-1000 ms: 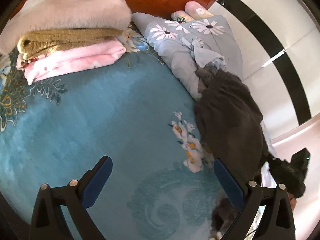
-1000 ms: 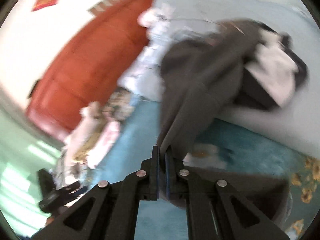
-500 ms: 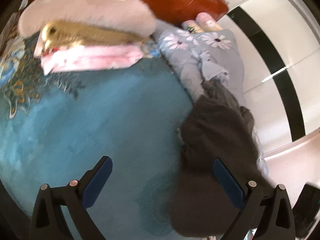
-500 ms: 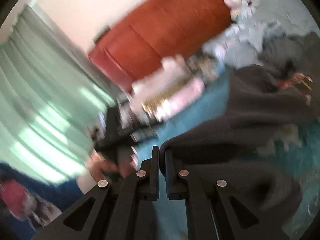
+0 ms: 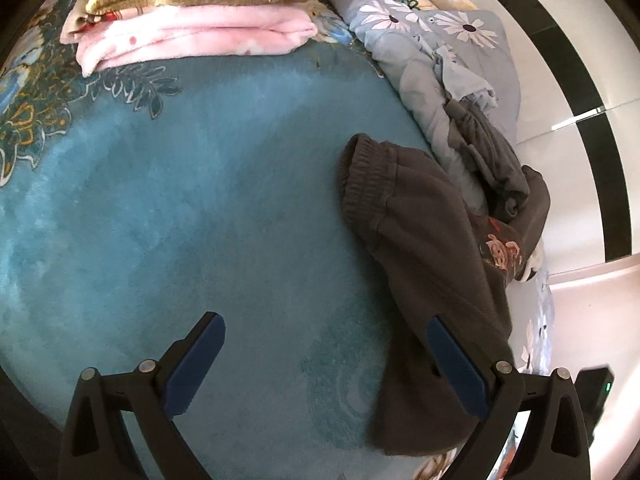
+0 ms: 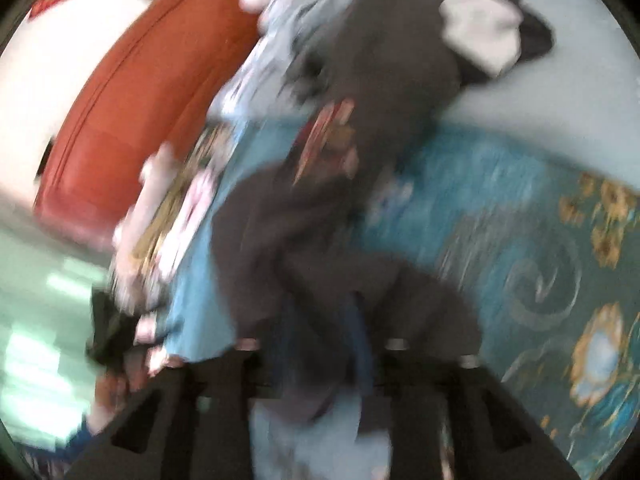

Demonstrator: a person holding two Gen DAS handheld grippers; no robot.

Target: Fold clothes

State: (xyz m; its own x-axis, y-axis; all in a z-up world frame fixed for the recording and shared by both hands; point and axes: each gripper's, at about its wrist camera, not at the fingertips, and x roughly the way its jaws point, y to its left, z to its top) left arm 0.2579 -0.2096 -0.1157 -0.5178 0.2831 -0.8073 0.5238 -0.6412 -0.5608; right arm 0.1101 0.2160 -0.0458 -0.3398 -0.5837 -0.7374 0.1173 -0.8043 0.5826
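Note:
A dark grey sweatshirt point(image 5: 432, 264) with a cartoon print lies on the blue bed cover point(image 5: 200, 200), one ribbed cuff pointing to the middle. My left gripper point(image 5: 326, 364) is open and empty above the cover, its right finger over the sweatshirt's edge. In the blurred right wrist view the same sweatshirt point(image 6: 320, 248) drapes over my right gripper point(image 6: 320, 344). Its fingers look parted with cloth between them, but the blur hides the grip.
A stack of folded pink, tan and white blankets point(image 5: 192, 20) lies at the far left. A grey floral duvet point(image 5: 440, 48) is bunched at the back right, with the red headboard point(image 6: 132, 92) behind. A white and black garment point(image 6: 492, 32) lies beyond.
The right gripper has dragged the grey sweatshirt out onto the blue cover, and its shut fingers now look parted. The left gripper moved closer to the folded stack and stayed open.

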